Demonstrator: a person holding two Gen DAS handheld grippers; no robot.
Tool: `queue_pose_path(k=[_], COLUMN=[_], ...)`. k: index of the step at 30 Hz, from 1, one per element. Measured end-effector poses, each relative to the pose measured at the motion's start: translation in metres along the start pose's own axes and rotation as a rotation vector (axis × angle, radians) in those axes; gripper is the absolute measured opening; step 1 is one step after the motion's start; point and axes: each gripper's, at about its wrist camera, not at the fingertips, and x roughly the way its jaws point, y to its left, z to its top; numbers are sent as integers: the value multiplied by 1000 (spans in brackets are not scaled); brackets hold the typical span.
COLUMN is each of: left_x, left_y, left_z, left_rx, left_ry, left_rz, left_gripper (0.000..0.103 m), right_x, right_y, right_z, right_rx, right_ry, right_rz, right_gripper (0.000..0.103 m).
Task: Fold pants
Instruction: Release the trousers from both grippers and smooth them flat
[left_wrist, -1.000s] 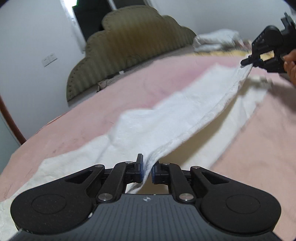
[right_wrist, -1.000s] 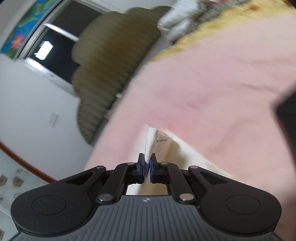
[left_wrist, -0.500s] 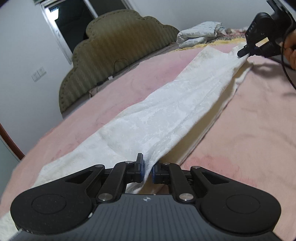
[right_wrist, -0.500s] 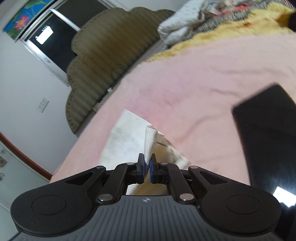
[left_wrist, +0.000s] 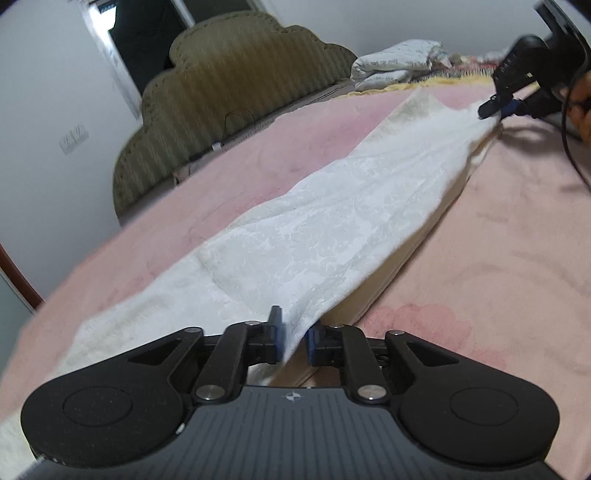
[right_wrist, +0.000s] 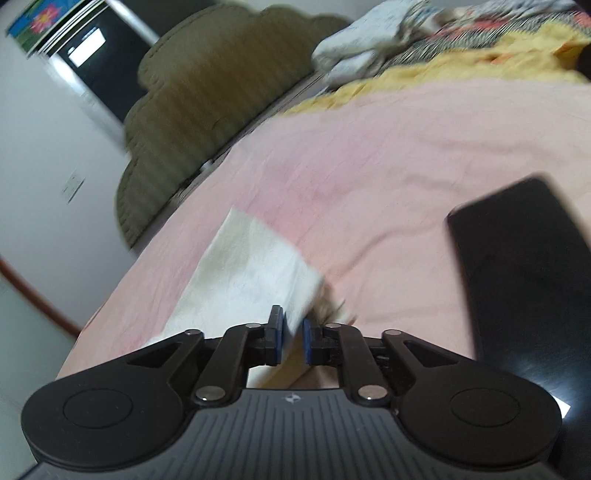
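Observation:
White pants (left_wrist: 332, 229) lie in a long strip on the pink bed, one half folded over the other. My left gripper (left_wrist: 295, 341) sits at the near end with its jaws parted a little, the cloth edge still lying between them. My right gripper (left_wrist: 498, 107) is at the far end, by the corner of the pants. In the right wrist view the right gripper (right_wrist: 293, 338) has its jaws slightly apart with the white cloth (right_wrist: 251, 273) between them, resting low on the bed.
The pink bedsheet (left_wrist: 498, 240) covers the bed. A padded olive headboard (left_wrist: 229, 96) stands at the far side. White and patterned bedding (left_wrist: 399, 62) is heaped at the far right. A black flat device (right_wrist: 524, 280) lies on the bed right of the right gripper.
Both grippers have lowered the lifted pants half onto the other half. Both pairs of jaws have parted a little, loosening on the cloth.

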Motion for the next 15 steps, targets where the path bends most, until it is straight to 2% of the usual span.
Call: queue_pose_path(k=[2, 3, 4, 5, 9, 12, 14, 15], left_x=[-7, -10, -14, -17, -31, -37, -34, -31], left_y=[11, 15, 19, 23, 37, 48, 54, 56], left_z=[2, 4, 6, 8, 18, 21, 20, 19], left_rx=[-59, -87, -115, -143, -234, -285, -306, -309], left_ry=[2, -1, -3, -9, -55, -68, -65, -55], left_rz=[-55, -84, -112, -136, -162, -166, -135, -105], left_gripper=[28, 30, 31, 33, 39, 41, 45, 45], right_x=[-21, -28, -30, -25, 33, 90, 119, 126], right_y=[10, 18, 27, 38, 77, 84, 81, 76], right_z=[3, 4, 6, 8, 15, 22, 30, 35], right_rx=[-40, -85, -131, -177, -292, -278, -269, -242], right_ry=[-156, -215, -231, -207, 40, 147, 162, 143], right_rz=[-89, -105, -80, -35, 130, 90, 18, -15], right_gripper=[23, 23, 23, 23, 23, 23, 24, 23])
